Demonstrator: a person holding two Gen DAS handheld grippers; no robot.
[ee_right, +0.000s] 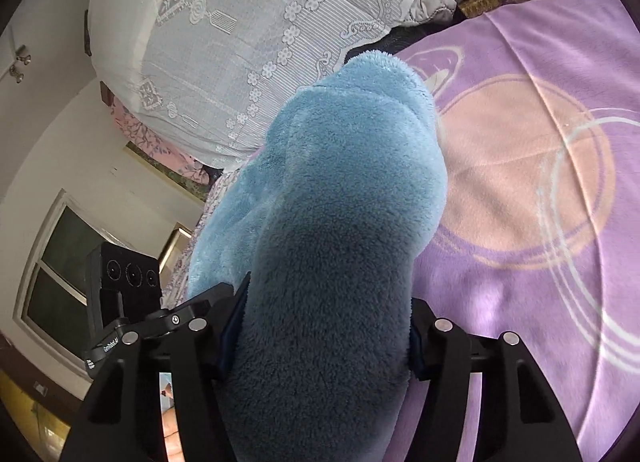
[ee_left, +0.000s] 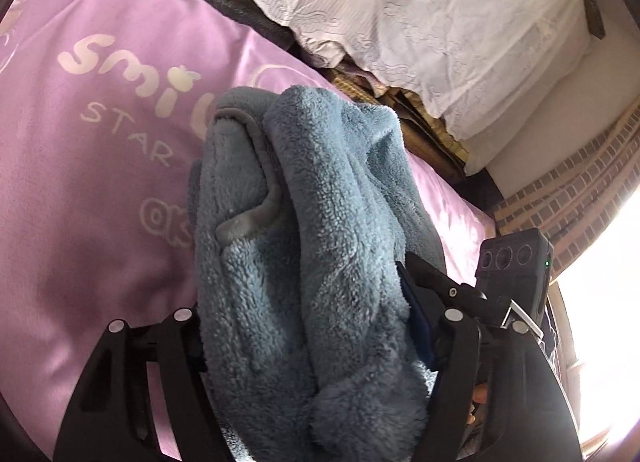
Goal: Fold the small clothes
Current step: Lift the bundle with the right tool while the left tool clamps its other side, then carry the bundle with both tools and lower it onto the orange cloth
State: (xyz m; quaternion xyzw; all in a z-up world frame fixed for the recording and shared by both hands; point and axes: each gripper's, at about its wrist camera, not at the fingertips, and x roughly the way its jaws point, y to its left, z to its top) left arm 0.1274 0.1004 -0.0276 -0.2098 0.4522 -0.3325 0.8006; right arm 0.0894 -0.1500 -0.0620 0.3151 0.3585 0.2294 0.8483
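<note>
Left gripper (ee_left: pixel 316 342) clamped on a bunch of the blue fleece (ee_left: pixel 304 222); right gripper (ee_right: pixel 320 342) likewise clamped on it (ee_right: pixel 332 222). From each gripper the fleece runs forward, hanging bunched above the purple bed (ee_right: pixel 540 262). Neither gripper appears nearer; next step probably lowering it flat.

— What colours are showing on the fleece garment (ee_left: pixel 304 246)?

— It is showing a dusty blue all over, with a grey piped edge (ee_left: pixel 256 178) running across it in the left wrist view. In the right wrist view (ee_right: pixel 340 198) it is reading as plain blue, darkening toward the bottom.

— And the blanket (ee_left: pixel 100 182) under it?

— It is glowing lilac, carrying pale cream lettering; on the right (ee_right: pixel 520 282) it is showing a peach disc ringed in white.

— Behind?

— A white lace cover (ee_right: pixel 224 42) is displaying flower patterns.
</note>
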